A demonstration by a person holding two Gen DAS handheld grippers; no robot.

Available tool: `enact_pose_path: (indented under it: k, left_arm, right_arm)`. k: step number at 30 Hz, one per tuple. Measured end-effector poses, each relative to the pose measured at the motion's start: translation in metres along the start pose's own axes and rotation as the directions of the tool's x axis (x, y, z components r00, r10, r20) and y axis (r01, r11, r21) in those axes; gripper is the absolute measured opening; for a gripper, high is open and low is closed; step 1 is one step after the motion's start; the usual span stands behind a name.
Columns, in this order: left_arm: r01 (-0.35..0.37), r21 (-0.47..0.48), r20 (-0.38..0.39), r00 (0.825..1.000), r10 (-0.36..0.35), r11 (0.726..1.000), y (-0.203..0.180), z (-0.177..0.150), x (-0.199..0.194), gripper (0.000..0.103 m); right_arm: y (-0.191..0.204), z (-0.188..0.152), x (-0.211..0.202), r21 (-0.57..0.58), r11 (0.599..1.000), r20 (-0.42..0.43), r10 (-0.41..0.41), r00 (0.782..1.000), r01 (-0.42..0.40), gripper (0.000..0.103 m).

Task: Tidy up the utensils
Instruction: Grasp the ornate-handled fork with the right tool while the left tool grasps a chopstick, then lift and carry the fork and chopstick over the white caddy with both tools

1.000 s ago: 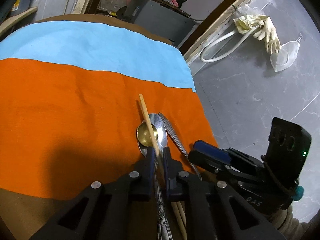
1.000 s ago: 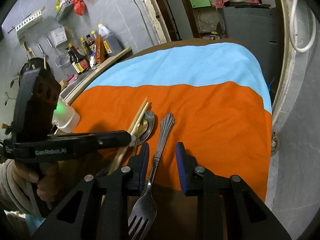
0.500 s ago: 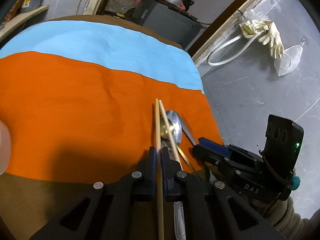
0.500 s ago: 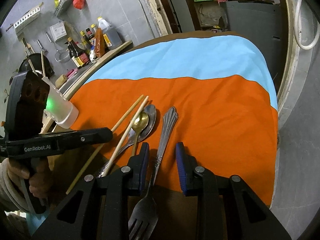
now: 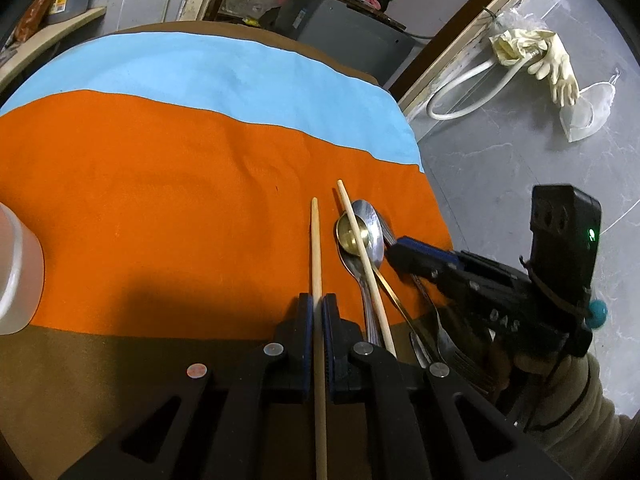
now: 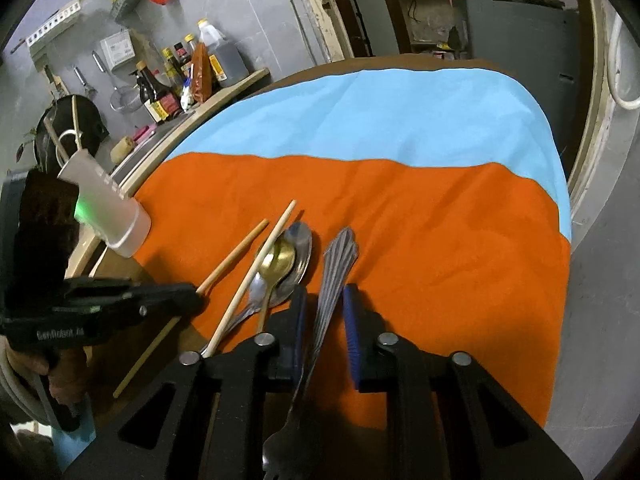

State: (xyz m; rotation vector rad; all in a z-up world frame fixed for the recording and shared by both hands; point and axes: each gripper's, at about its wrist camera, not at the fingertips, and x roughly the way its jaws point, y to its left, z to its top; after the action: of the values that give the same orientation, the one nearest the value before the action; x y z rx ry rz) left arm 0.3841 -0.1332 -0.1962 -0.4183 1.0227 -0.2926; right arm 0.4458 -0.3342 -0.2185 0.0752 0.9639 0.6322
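On orange cloth (image 5: 160, 208) — left gripper (image 5: 318, 316) jaws clamp chopstick (image 5: 316, 248); right gripper (image 6: 324, 320) jaws parted around fork (image 6: 336, 264)

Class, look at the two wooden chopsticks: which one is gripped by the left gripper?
The chopstick lying alone on the orange cloth, clamped in the left gripper. The other chopstick lies free across the spoons.

1. The orange cloth (image 5: 160, 208) and the blue cloth (image 5: 240, 76) look matt and felt-like.
2. Both chopsticks, one (image 5: 317, 264) and the other (image 5: 362, 256), are pale, smooth, unvarnished-looking wood.
3. The silver spoon (image 5: 374, 236) is glossy metal; the gold spoon (image 5: 352, 234) is shiny, brass-coloured metal.
4. The fork (image 6: 336, 268) is duller grey metal with a ridged handle.
5. The cup (image 6: 114, 216) is smooth, matt white plastic.
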Motion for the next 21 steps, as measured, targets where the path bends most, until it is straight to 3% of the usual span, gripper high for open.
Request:
enact_pose_path:
  k: [10, 17, 21]
  left_arm:
    - [-0.012, 0.019, -0.05, 0.999, 0.013, 1.0, -0.003, 0.002, 0.003, 0.006]
    - [-0.038, 0.056, -0.13, 0.991, 0.045, 0.998, -0.009, 0.011, 0.01, 0.006]
    - [-0.055, 0.086, -0.13, 0.989, 0.066, 0.995, -0.013, 0.01, 0.009, 0.006]
  right_arm:
    - [0.007, 0.002, 0.004, -0.005, 1.0, -0.099, -0.011, 0.995, 0.011, 0.011]
    - [0.006, -0.006, 0.001, 0.077, 0.997, -0.144, -0.004, 0.99, 0.015, 0.009]
    - [0.008, -0.009, 0.002, 0.096, 0.995, -0.194, -0.002, 0.981, 0.021, 0.009]
